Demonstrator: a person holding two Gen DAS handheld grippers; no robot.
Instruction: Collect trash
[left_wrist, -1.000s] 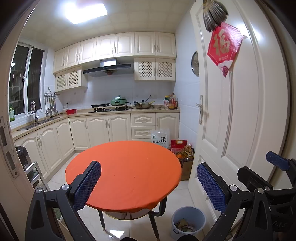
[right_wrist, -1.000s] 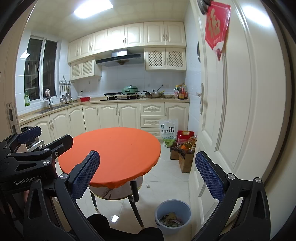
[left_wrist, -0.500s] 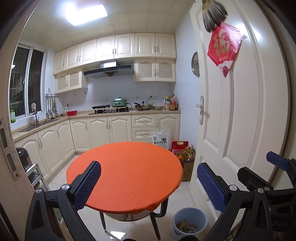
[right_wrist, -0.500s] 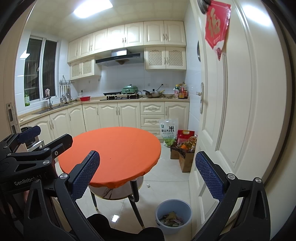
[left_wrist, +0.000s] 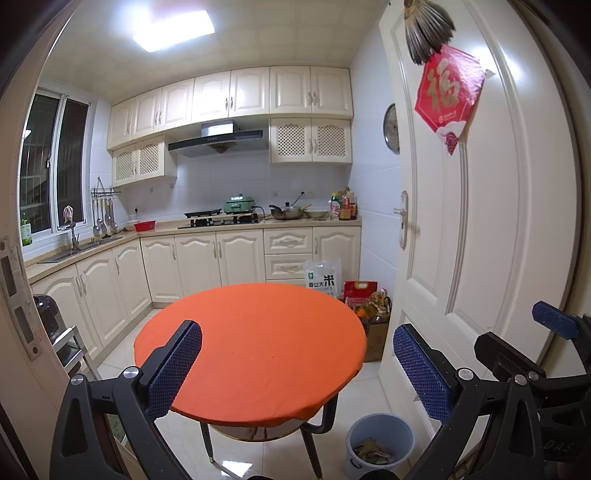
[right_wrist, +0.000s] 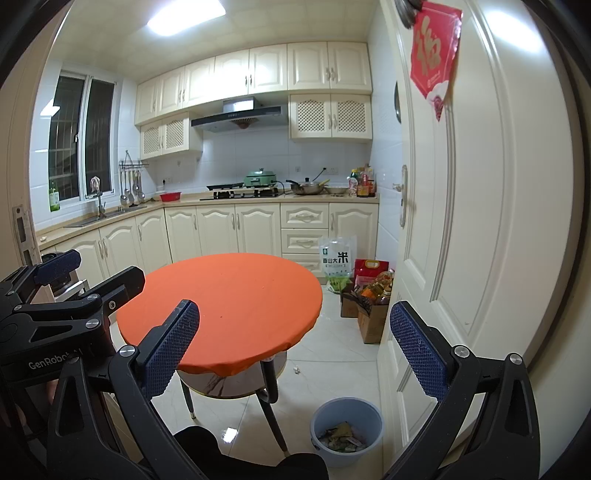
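Blue bin (right_wrist: 346, 424) upright on the floor, mouth facing up, beside the white door (right_wrist: 480, 221) and just off the near right edge of the round orange tabletop (right_wrist: 229, 295); crumpled trash (right_wrist: 341, 437) lies inside. Left hand-held gripper (left_wrist: 295, 365) and right hand-held gripper (right_wrist: 293, 345) are held level side by side, each with fingers wide apart, empty.

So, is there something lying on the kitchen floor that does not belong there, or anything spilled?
Yes, one small white scrap lies on the floor tiles just right of the round table, outside the blue bin, which already holds rubbish. No spill is visible, and both grippers are empty, jaws open.
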